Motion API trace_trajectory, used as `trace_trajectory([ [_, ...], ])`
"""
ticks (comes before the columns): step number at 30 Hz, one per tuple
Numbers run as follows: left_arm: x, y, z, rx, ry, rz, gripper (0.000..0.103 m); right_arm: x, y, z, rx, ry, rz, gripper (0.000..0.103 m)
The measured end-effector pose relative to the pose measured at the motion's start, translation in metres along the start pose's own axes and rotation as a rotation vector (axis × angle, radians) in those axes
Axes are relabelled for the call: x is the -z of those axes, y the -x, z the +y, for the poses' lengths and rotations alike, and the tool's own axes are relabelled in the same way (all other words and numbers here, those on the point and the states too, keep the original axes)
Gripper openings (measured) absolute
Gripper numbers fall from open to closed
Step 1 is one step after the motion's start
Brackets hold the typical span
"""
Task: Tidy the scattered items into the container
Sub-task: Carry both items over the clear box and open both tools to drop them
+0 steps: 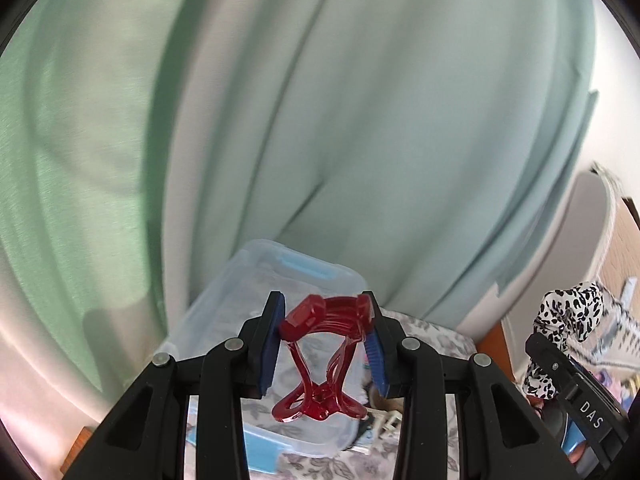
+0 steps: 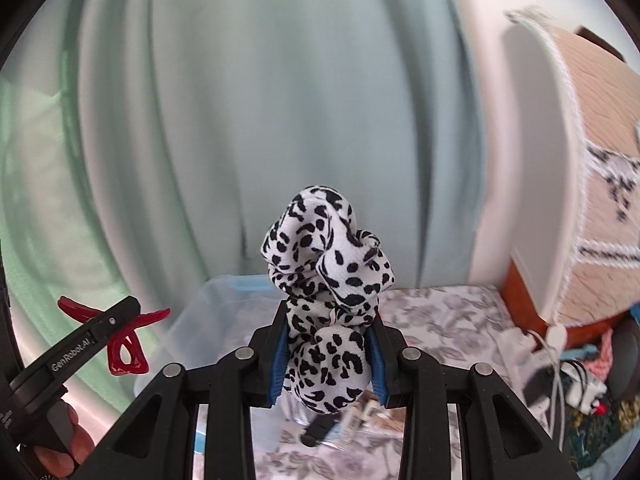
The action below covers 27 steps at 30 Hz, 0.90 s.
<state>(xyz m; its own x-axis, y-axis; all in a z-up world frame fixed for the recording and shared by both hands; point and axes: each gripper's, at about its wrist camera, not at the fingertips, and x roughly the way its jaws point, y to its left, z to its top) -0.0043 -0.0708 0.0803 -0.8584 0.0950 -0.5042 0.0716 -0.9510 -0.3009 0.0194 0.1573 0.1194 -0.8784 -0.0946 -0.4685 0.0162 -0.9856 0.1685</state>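
In the left wrist view, the left gripper (image 1: 326,340) is clenched on a red hair claw (image 1: 320,354), pinching its top end between the blue pads (image 1: 274,340) while the claw's looped handles hang toward the camera. The clear box (image 1: 224,300) with blue latches sits just ahead and below, on the floral cloth (image 1: 424,328), with green curtain (image 1: 280,100) behind. At the far right the right gripper's scrunchie (image 1: 568,316) shows, held up level with the claw.

In the right wrist view, the right gripper (image 2: 330,356) grasps the black-and-white spotted scrunchie (image 2: 328,272), which bulges well above the fingers. The box (image 2: 224,304) lies ahead and to the left, partly hidden by the scrunchie. The claw (image 2: 124,344) appears at the left edge in the other gripper. Small items (image 2: 348,420), blurred, lie on the cloth near and below.

Both loads seem to be in transit to the box. To do it well, each gripper should probably come over the open box before letting go, one at a time so the fingers do not collide. The claw is held near one end, so it may swing; a low release should keep it from bouncing out. The scrunchie is soft and could cling to a pad, so opening wide is wise.
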Motion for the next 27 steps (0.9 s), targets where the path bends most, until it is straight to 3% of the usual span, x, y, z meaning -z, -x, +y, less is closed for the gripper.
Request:
trace_trajectory([
  [7, -0.001, -0.009, 0.035, -0.048, 0.066, 0.001, 0.039, 0.005, -0.022, 0.044, -0.070, 0.073, 0.046, 0.036],
  [12, 0.006, -0.024, 0.054, -0.062, 0.099, 0.039, 0.039, 0.022, -0.053, 0.064, -0.133, 0.124, 0.131, 0.036],
  [18, 0.015, -0.048, 0.069, -0.073, 0.124, 0.089, 0.039, 0.046, -0.087, 0.079, -0.157, 0.156, 0.239, 0.036],
  [27, 0.026, -0.063, 0.083, -0.085, 0.159, 0.150, 0.039, 0.064, -0.102, 0.100, -0.175, 0.202, 0.320, 0.037],
])
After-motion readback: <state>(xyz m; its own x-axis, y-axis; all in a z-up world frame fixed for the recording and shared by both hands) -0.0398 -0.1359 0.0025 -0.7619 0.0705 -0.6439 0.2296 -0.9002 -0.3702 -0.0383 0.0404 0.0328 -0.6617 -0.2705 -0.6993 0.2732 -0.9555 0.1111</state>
